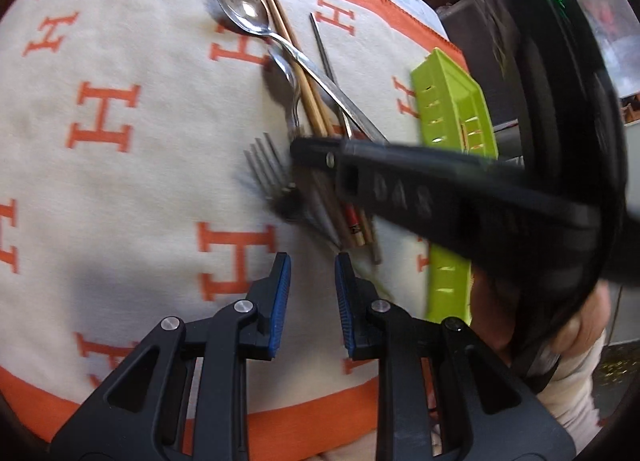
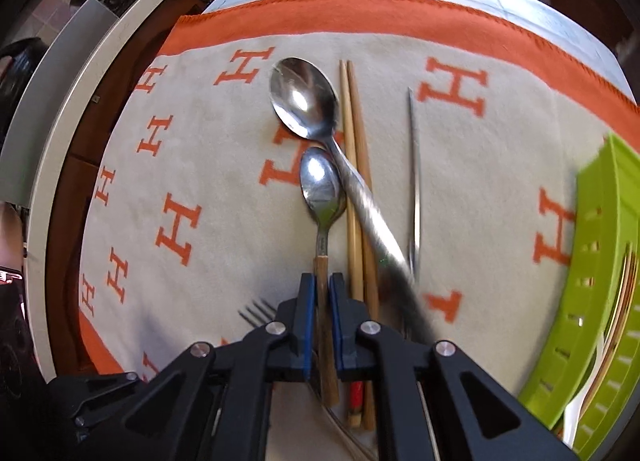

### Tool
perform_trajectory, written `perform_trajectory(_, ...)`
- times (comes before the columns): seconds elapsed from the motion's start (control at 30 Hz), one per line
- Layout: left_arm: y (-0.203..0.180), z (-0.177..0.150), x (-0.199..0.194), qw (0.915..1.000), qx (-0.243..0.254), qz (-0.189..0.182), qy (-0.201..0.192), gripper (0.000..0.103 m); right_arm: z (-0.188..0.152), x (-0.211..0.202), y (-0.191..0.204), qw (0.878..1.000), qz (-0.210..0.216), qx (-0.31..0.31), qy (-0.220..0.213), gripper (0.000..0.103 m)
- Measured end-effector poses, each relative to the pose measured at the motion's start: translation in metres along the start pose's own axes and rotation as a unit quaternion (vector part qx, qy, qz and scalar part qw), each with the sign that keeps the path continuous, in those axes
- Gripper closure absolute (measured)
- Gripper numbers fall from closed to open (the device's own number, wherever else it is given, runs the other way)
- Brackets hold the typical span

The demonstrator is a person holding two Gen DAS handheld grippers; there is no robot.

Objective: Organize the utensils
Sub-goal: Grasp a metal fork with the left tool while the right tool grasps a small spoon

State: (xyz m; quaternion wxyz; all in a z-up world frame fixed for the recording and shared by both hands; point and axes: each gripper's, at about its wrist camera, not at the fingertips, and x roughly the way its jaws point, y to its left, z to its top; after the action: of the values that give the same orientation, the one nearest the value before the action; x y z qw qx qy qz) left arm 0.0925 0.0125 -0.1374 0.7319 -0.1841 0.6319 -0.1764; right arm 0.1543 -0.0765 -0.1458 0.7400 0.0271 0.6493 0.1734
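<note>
Right claw (image 2: 322, 293): my blue pads pinch the wooden handle of the small steel spoon (image 2: 323, 185), lying in the utensil pile.
Left claw (image 1: 312, 281): narrow gap, nothing between.
Left view only: grey fork (image 1: 266, 159).
Right view only: utensils inside the lime-green slotted plastic tray (image 2: 600, 261).
Desk: cream blanket with orange H letters (image 1: 120, 165).

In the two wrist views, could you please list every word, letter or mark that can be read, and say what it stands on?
"H": large orange serif letters repeated across the cream woven cloth with an orange border.
"DAS" or similar: raised characters on the black arm of the right gripper crossing the left wrist view, too blurred to be sure.
Dark marks on the red band of a bamboo chopstick: too small to read.
No other text is visible.
</note>
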Motion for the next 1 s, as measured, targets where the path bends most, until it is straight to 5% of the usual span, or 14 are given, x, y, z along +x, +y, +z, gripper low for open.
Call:
perform_trajectory(0.13,0.003,0.001,0.002,0.9995,-0.028,-0.010,-0.010,0.084,-0.018,-0.008,-0.013,1.000,0.015,0.000,0.007,0.096)
perform_trajectory(0.3,-0.005,-0.005,0.015,0.9996,-0.014,-0.005,0.023,0.084,-0.039,-0.010,-0.025,0.999,0.041,0.015,0.022,0.096)
perform_trajectory(0.5,-0.010,-0.010,0.009,0.9998,0.001,0.003,0.019,0.084,-0.064,-0.016,-0.041,0.997,0.058,0.051,0.028,0.096)
perform_trajectory(1.0,-0.015,0.007,0.024,0.9974,-0.035,0.063,0.009,0.084,-0.115,-0.025,-0.052,0.985,0.120,0.122,0.037,0.096)
